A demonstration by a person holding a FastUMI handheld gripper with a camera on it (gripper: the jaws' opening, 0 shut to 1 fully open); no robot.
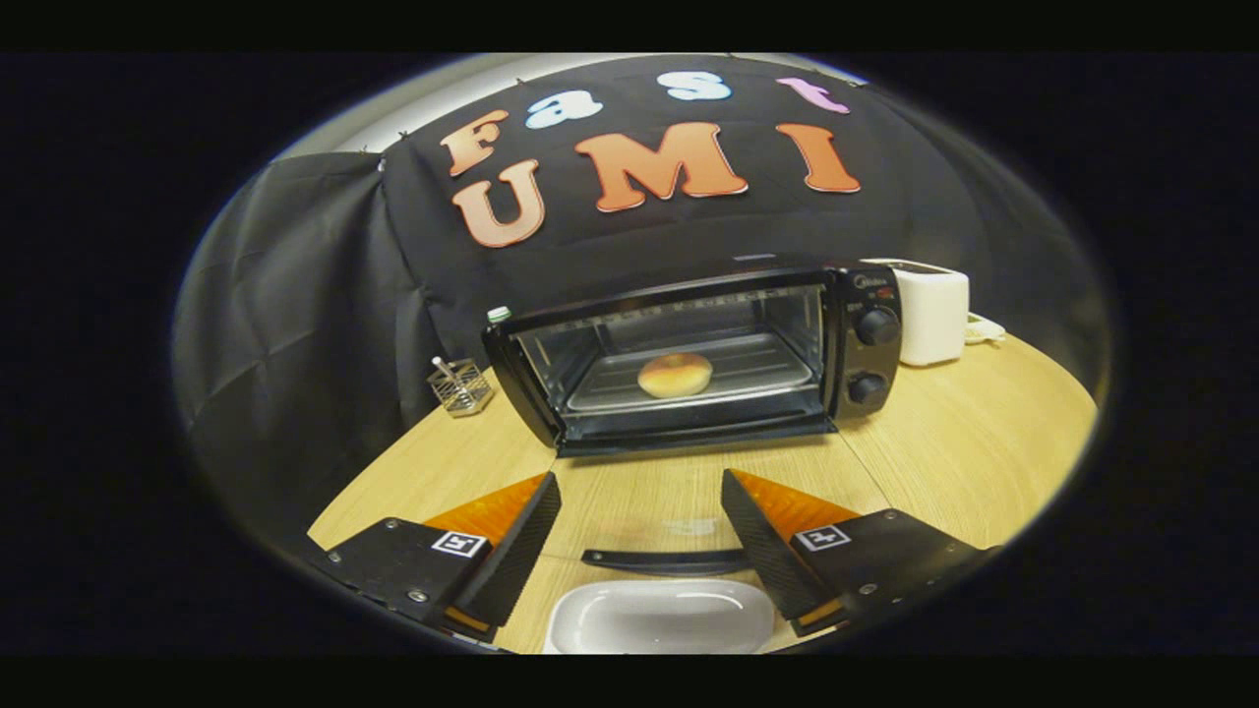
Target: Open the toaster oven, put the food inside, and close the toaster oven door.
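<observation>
The black toaster oven (866,324) stands on the wooden table (984,442), beyond my fingers. Its glass door (679,492) is folded down flat toward me, and the dark door handle (664,561) lies between my fingers. A round golden bun (675,375) rests on the metal tray (757,369) inside the oven cavity. My gripper (639,482) is open above the lowered door, holding nothing. An empty white dish (659,615) sits on the table just below the handle, between the bases of the fingers.
A white toaster (929,310) stands right of the oven at the back. A small wire basket (460,385) with a stick in it sits left of the oven. A bottle cap (500,315) peeks from behind the oven's left corner. Black cloth walls the back.
</observation>
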